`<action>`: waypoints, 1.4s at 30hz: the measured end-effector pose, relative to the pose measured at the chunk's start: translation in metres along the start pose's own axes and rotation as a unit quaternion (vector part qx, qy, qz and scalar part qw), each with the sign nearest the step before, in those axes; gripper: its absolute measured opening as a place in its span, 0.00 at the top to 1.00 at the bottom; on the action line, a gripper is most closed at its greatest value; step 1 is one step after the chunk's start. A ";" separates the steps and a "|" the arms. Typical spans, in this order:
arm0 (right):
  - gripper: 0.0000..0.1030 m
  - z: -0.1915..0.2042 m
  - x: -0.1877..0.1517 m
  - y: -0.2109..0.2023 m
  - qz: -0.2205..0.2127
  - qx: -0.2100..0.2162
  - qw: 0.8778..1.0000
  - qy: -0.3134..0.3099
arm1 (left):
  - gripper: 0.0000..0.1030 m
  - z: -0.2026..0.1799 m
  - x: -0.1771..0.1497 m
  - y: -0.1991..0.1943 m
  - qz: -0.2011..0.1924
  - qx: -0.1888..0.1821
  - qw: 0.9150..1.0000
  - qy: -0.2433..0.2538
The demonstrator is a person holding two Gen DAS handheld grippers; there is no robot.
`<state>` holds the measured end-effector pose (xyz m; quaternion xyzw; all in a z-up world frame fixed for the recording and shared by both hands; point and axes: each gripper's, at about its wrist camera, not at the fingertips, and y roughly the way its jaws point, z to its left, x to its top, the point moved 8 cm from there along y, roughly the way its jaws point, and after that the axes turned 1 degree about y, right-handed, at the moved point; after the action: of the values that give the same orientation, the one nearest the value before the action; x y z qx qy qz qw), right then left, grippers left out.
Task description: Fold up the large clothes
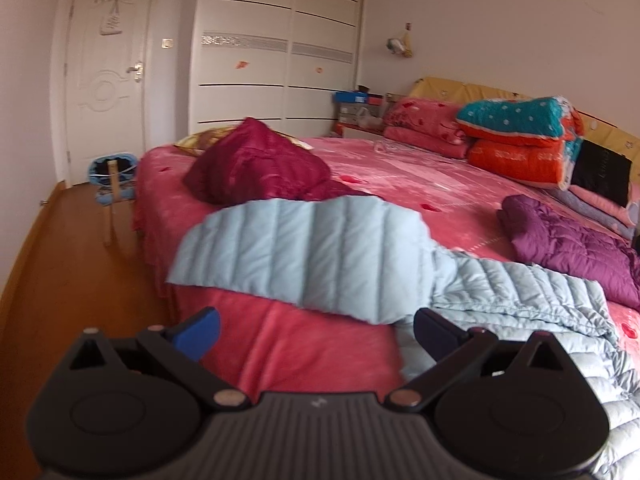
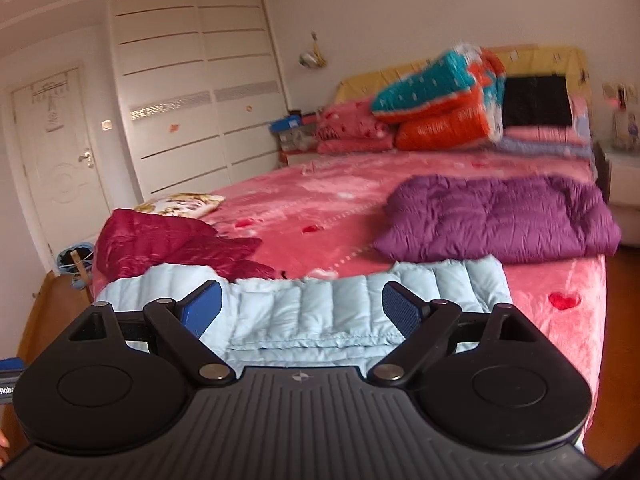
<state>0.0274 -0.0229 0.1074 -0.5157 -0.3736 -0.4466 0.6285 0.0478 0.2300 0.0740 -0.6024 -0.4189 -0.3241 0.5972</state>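
Observation:
A light blue quilted down jacket (image 1: pixel 320 252) (image 2: pixel 320 304) lies spread along the near edge of the pink bed (image 1: pixel 400 168) (image 2: pixel 320 208). In the left wrist view my left gripper (image 1: pixel 316 332) is open, held just short of the jacket's near edge, with pink bedspread between its blue pads. Over the jacket's middle hovers my right gripper (image 2: pixel 302 308), open, nothing between its fingers. A dark red down jacket (image 1: pixel 256 168) (image 2: pixel 172 244) is crumpled behind the blue one at the left. At the right, a purple down jacket (image 1: pixel 568 240) (image 2: pixel 500 216) lies folded.
Folded quilts and pillows (image 1: pixel 520 136) (image 2: pixel 440 112) are stacked at the headboard. A white wardrobe (image 1: pixel 276 48) (image 2: pixel 200 108) and a door (image 1: pixel 108 80) stand beyond the bed. A small stool with blue items (image 1: pixel 112 184) stands on the wooden floor (image 1: pixel 60 280) at the left.

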 end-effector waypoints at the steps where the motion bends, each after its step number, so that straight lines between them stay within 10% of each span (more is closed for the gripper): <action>1: 0.00 0.007 0.000 -0.004 -0.007 -0.001 1.000 -0.009 | 0.01 0.006 -0.001 -0.003 -0.001 0.005 1.000 -0.002; 14: 0.00 0.091 0.008 -0.059 -0.135 -0.001 0.982 -0.135 | 0.01 0.071 -0.016 -0.010 0.003 0.053 0.998 -0.040; 30: 0.00 0.083 0.064 -0.076 -0.336 -0.182 0.876 -0.294 | 0.01 0.098 -0.028 0.053 0.030 0.055 0.994 -0.086; 37: 0.00 0.047 0.071 -0.057 -0.291 -0.234 0.882 -0.287 | 0.01 0.105 -0.036 0.095 0.057 0.016 0.984 -0.166; 42: 0.00 0.034 0.058 -0.048 -0.225 -0.222 0.909 -0.271 | 0.01 0.112 -0.034 0.126 0.057 -0.026 0.964 -0.260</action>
<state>0.0004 -0.0030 0.1831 -0.6454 -0.5267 -0.4905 0.2558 0.1324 0.3454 -0.0213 -0.7042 -0.5162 -0.1323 0.4693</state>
